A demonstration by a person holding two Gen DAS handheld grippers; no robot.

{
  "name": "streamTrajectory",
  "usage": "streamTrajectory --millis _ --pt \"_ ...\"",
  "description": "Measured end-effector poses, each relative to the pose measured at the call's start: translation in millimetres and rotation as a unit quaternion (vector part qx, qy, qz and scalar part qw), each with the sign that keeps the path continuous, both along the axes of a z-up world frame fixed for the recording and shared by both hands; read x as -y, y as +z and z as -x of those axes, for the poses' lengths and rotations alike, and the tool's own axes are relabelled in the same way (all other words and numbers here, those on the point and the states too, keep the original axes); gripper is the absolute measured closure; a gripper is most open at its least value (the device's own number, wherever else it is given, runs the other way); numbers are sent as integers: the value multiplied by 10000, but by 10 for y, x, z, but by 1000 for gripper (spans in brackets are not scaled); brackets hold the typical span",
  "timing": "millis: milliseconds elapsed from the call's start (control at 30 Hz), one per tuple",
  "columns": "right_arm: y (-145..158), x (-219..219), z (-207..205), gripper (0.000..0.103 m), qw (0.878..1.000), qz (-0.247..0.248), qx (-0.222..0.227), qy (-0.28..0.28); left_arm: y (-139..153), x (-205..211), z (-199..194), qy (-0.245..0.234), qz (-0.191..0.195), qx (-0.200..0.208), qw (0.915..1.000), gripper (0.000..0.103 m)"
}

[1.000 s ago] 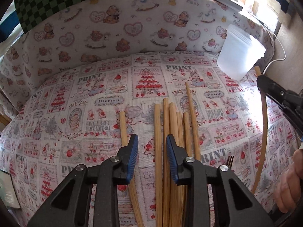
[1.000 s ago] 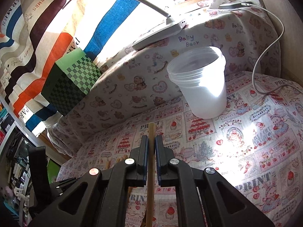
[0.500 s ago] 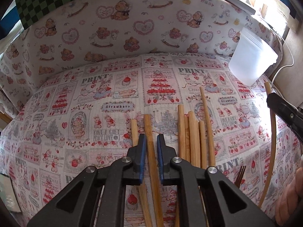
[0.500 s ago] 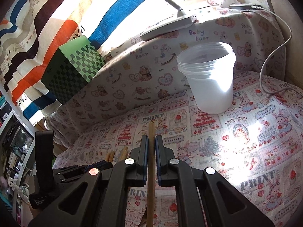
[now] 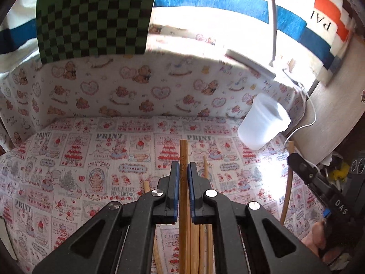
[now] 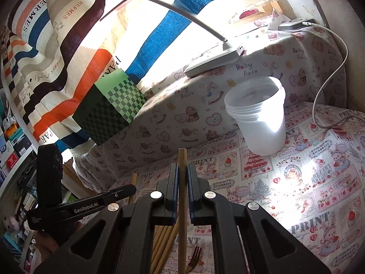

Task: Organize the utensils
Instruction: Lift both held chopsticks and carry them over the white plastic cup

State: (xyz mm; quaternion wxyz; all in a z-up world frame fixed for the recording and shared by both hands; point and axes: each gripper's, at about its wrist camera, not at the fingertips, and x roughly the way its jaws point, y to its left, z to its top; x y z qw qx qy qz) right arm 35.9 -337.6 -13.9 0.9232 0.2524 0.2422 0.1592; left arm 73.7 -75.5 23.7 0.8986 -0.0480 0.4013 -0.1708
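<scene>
Left gripper (image 5: pixel 183 173) fingers clamped on one bamboo chopstick (image 5: pixel 183 153), tip poking past them toward the white cup stack (image 5: pixel 262 125). Right gripper (image 6: pixel 181 175) likewise grips its own chopstick (image 6: pixel 182 157). Loose chopsticks (image 6: pixel 163 239) and fork (image 6: pixel 194 259) lie on the desk (image 6: pixel 308 182), nearer than the cups.

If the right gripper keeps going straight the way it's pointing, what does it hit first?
Probably the printed tablecloth near the teddy-bear fabric wall; the white cup stack sits off to the right. Depth is hard to judge.
</scene>
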Motion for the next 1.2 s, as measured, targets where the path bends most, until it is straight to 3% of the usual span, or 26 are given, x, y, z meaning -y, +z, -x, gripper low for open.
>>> streamTrajectory --millis 100,233,400,633,900,1067,1200 --pt "76 23 89 95 9994 61 270 -217 302 -18 112 94 -42 656 9978 97" --pt "137 8 170 95 9978 244 496 -367 585 -125 312 296 21 1461 9888 97" --pt "179 -85 231 95 9940 662 681 -537 737 -269 405 485 215 1830 9817 97" --pt "203 -125 307 95 9923 724 836 -564 989 -273 640 675 -76 2639 9622 97" --pt "320 -211 439 95 9851 947 1289 -626 1125 -242 595 366 46 2692 9624 97" --pt "592 -285 448 95 9732 1303 1742 -746 1166 -204 526 71 497 2878 9564 97" --pt "929 -289 371 95 9624 1402 2166 -846 1161 -88 316 87 896 2744 9574 97"
